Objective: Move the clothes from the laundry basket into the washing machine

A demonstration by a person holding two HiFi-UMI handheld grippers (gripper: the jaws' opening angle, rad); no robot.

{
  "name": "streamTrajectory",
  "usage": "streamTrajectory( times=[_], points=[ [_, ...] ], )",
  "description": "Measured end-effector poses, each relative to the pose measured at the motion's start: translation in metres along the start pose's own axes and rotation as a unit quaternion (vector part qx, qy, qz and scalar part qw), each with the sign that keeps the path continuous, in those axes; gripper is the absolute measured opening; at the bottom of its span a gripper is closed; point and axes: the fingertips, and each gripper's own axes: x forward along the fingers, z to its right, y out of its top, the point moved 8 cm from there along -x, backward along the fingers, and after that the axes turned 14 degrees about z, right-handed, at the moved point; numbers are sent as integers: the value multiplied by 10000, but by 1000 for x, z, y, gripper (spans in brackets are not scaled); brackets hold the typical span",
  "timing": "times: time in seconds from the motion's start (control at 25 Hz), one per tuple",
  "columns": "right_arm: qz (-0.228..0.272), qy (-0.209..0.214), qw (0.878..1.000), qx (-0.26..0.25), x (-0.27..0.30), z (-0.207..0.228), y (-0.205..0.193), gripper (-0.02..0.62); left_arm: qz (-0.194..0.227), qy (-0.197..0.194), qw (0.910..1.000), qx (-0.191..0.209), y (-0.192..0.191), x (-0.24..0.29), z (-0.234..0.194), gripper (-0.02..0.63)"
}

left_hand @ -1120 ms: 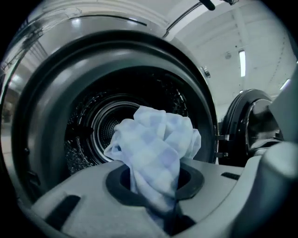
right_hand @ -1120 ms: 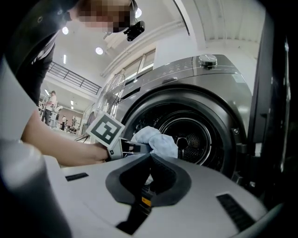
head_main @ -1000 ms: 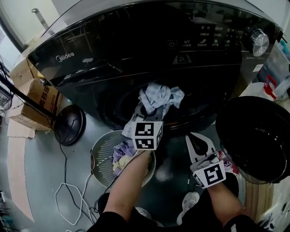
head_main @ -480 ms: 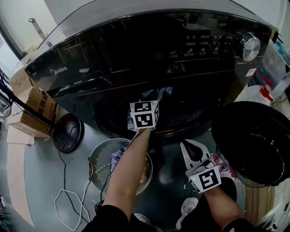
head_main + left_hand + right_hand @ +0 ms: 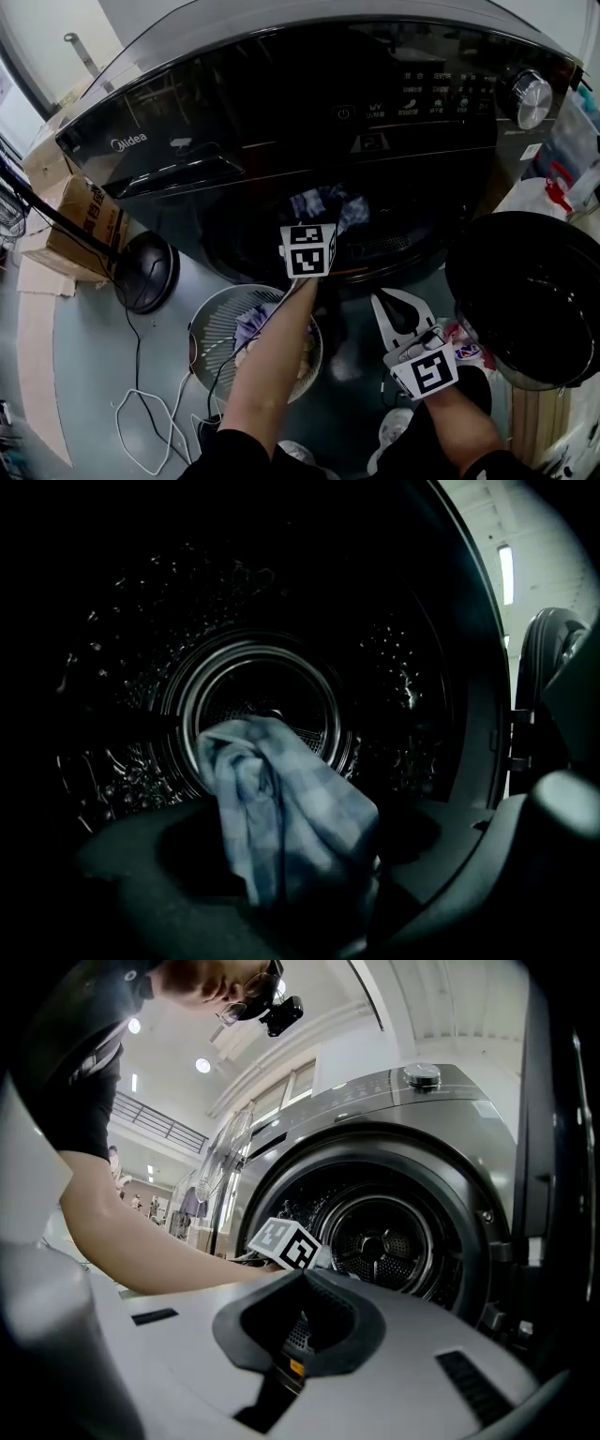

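Note:
My left gripper (image 5: 317,217) reaches into the dark drum mouth of the washing machine (image 5: 281,112). A light blue checked cloth (image 5: 281,817) hangs between its jaws in the left gripper view; those jaws have just been opening and now stand wide around it. From the head view, the cloth (image 5: 328,202) shows just inside the opening. The round white laundry basket (image 5: 208,323) sits on the floor below my left arm, with pale clothes (image 5: 251,323) still in it. My right gripper (image 5: 386,302) hovers low before the machine, shut and empty.
The machine's round black door (image 5: 530,281) stands open at the right, close to my right gripper. A cardboard box (image 5: 80,220), a black round stand base (image 5: 145,272) and loose cables (image 5: 141,412) lie at the left on the floor.
My left gripper has gone forward from the drum's mouth into the drum, taking the blue cloth with it. The right gripper has stayed in place.

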Motion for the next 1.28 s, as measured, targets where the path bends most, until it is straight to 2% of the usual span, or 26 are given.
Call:
streamTrajectory(
  times=[0.36,0.6,1.0,1.16,1.28],
  points=[
    [32,35,10000,-38,-2,-4,3,8,-142,-171,9997,-136,-2,-17,7,383],
    [97,35,9999,-65,0,-5,6,8,97,-246,9996,-84,13,-45,13,385],
    [208,142,9997,45,21,-15,1,8,429,-373,9984,-51,34,-151,26,383],
    [212,384,9989,153,34,-31,-3,8,421,-171,9990,11,31,-199,12,383],
    [197,648,9974,243,44,-46,-8,8,254,71,9996,80,19,-230,-4,369]
  ],
)
